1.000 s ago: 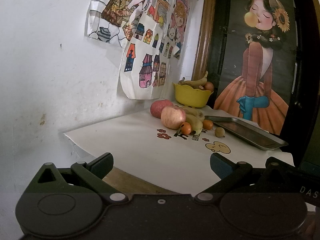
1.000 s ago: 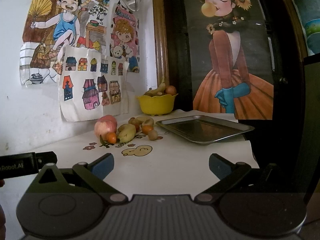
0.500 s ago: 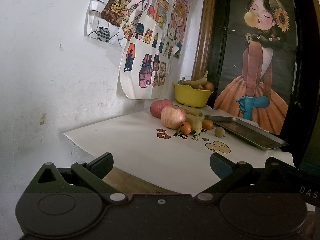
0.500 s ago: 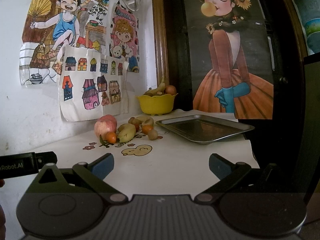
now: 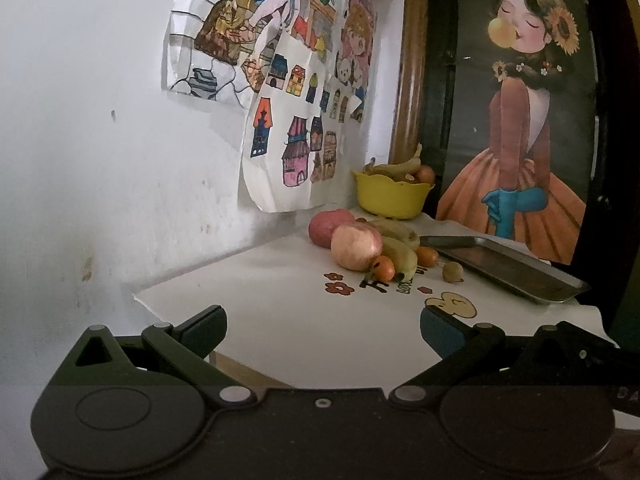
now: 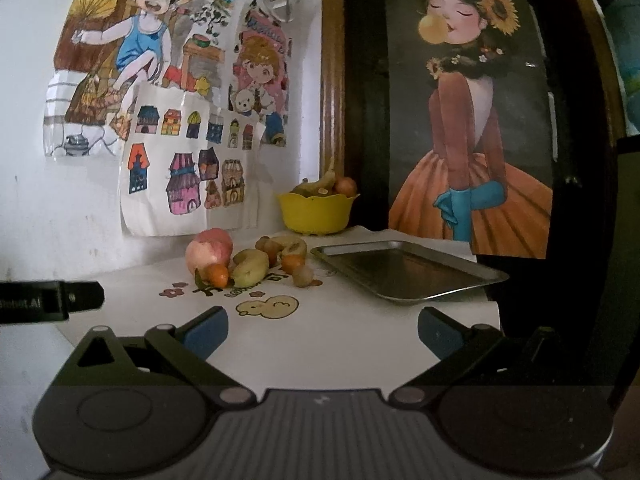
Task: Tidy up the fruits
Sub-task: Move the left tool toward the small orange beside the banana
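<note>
On white printed paper, round apple, curved bananas, flat metal tray, both hand-held grippers wide open, empty

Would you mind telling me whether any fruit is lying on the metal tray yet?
No, the metal tray is bare, while the loose fruit lies on the white table cover beside it.

Each camera sits low behind its own two fingers and looks forward over the white surface toward the wall corner, from the near edge and well back from the things on it. The left view looks from the left end, slanting right along the wall, and the right view looks more straight on. Both views share the fruit pile, the yellow bowl and the metal tray.
</note>
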### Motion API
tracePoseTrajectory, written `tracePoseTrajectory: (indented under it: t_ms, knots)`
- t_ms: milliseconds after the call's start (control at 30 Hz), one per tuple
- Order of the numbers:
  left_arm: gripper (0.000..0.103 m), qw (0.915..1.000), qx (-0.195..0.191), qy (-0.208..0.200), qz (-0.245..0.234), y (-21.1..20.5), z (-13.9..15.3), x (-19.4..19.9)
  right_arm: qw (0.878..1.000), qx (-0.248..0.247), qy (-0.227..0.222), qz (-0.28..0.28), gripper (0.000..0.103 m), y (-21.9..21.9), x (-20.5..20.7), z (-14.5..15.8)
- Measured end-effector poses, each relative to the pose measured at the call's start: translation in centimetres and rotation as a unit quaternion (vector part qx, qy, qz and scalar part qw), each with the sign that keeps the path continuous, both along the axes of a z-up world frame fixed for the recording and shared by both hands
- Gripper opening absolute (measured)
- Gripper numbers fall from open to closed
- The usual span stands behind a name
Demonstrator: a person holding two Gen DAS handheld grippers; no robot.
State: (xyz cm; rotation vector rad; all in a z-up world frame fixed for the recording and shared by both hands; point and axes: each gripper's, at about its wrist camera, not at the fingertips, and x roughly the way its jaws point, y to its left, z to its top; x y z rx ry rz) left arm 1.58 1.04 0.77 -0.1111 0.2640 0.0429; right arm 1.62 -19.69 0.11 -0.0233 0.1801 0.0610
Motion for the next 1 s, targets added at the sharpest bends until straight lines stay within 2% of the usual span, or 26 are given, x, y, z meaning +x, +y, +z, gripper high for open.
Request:
tracePoseTrajectory:
  t_ms: [200, 367, 567, 733, 1000]
  knots:
    - [0.102, 0.9999, 0.011, 0.008, -0.009, 0.2, 0.5, 1.8, 1.000, -0.015, 0.011, 0.013, 0.103, -0.7, 1.3, 0.6]
    - [0.102, 0.9989, 0.011, 0.026, -0.036, 0.8, 1.4, 4.4, 0.998, -0.050, 0.007, 0.048, 0.103, -0.9, 2.9, 2.3]
    - [0.102, 0.9969, -0.007, 0.057, -0.053, 2.1, 2.2, 8.5, 0.985, -0.102, 0.038, 0.134, 0.103, -0.1, 6.9, 4.3]
    - [0.102, 0.9949, -0.016, 0.076, -0.065, 2.7, 2.5, 11.6, 0.976, -0.120, 0.068, 0.166, 0.103, 1.2, 10.7, 4.7]
    - [0.102, 0.9893, 0.001, 0.082, -0.120, 1.5, 2.0, 14.7, 0.967, -0.095, 0.130, 0.199, 0.103, 0.5, 16.7, 4.1]
